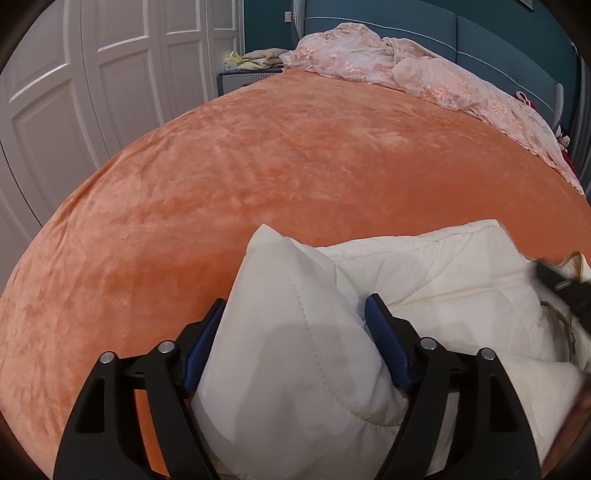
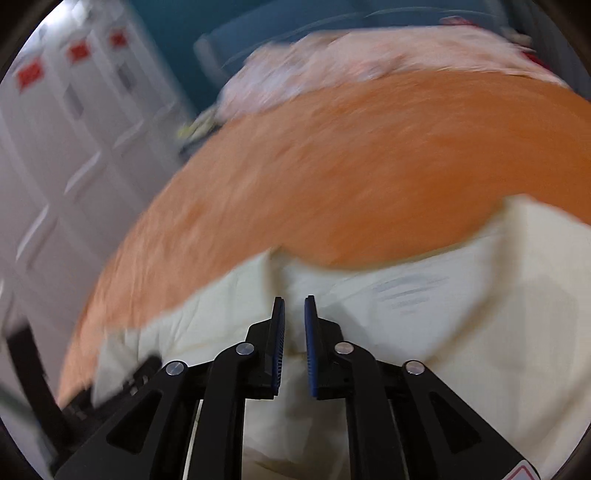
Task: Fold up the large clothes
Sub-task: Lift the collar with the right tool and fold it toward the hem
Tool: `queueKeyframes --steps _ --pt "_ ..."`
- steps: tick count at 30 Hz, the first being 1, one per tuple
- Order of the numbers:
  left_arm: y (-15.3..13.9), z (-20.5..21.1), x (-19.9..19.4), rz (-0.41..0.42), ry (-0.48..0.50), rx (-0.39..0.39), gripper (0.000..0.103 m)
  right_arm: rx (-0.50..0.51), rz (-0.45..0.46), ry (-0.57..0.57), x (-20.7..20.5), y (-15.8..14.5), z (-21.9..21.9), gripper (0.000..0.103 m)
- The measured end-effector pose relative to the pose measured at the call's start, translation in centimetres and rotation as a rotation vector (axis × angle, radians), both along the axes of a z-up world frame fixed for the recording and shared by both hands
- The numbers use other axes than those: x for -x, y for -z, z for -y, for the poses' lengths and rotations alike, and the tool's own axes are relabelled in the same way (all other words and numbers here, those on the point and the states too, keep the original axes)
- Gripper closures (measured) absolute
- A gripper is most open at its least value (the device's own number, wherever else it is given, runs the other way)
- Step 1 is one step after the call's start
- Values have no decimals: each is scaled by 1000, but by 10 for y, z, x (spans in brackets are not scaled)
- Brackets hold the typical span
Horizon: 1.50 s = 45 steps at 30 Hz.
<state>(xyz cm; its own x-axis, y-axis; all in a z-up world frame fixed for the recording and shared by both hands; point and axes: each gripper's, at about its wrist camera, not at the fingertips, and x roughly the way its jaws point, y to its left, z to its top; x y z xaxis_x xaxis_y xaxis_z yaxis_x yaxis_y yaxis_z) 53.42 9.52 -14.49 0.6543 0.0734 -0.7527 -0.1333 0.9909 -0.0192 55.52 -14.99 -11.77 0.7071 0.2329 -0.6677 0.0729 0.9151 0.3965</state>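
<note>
A cream quilted padded garment (image 1: 424, 280) lies on the near part of an orange velvet bedspread (image 1: 295, 166). My left gripper (image 1: 295, 306) has a thick fold of the garment bulging between its blue-padded fingers, which press its sides. In the right wrist view, which is motion-blurred, the same cream garment (image 2: 424, 314) spreads under my right gripper (image 2: 294, 301). Its fingers stand a narrow gap apart over the fabric, and I cannot tell whether cloth is pinched between them. A dark shape at the right edge of the left view, the right gripper (image 1: 569, 284), is partly seen.
A crumpled pink lace cloth (image 1: 406, 70) lies along the far side of the bed by a teal headboard (image 1: 480, 33). White panelled wardrobe doors (image 1: 74, 92) stand to the left. A small bedside cabinet (image 1: 240, 77) holds small items.
</note>
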Motion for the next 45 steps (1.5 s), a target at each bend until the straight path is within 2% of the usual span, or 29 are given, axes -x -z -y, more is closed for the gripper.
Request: queueKeyframes --steps 1,5,6,7,8,11,13,15,18,21,22,23,24,25,26,27,28,29,31,36,42,45 --pt "-1 -1 0 -2 0 6 28 -7 19 32 9 -12 17 86" --pt "-16 -2 2 -32 -6 12 27 24 6 98 36 -43 87 84" --pt "-22 -1 6 -25 3 25 27 26 -4 119 42 -48 108 80" --pt "-31 1 11 -12 17 47 27 37 -19 158 49 -53 134 69" --pt "-40 5 15 3 32 67 25 52 -23 199 55 -57 158 62" --pt "-71 35 18 32 96 120 9 104 -65 304 67 -57 216 56" --pt "-86 68 10 28 185 185 8 76 -134 330 67 -47 245 56" --pt "-93 111 -2 -4 274 241 8 3 -186 340 65 -33 267 56" --pt "-93 179 -14 -24 378 205 8 -50 -239 300 58 -14 276 56" --pt "-73 238 -27 -108 467 182 10 -22 -258 248 53 -5 263 59" --pt "-65 254 -30 -129 480 176 12 -3 -256 232 53 -3 259 67" --pt "-58 265 -33 -149 489 168 17 7 -252 220 53 -3 258 83" --pt "-50 277 -37 -172 495 155 22 15 -248 211 55 -3 256 87" --pt "-43 284 -42 -198 503 147 37 17 -233 204 58 -5 256 93" --pt "-36 291 -46 -226 507 138 52 20 -207 201 63 -9 257 95" --pt "-27 298 -49 -258 505 119 60 23 -184 202 69 -13 259 96" --pt "-22 303 -50 -270 499 101 75 26 -163 206 74 -18 260 96" --pt "-18 306 -50 -264 488 77 84 36 -141 215 80 -23 262 97" --pt "-17 310 -49 -245 477 49 93 43 -106 228 89 -30 268 97" --pt "-10 316 -43 -182 461 -12 97 100 -153 236 79 -10 268 98" --pt "-4 314 -46 -137 435 -23 96 129 -186 256 75 15 270 97" --pt "-16 310 -35 -93 425 -57 88 153 -203 254 72 8 269 90"
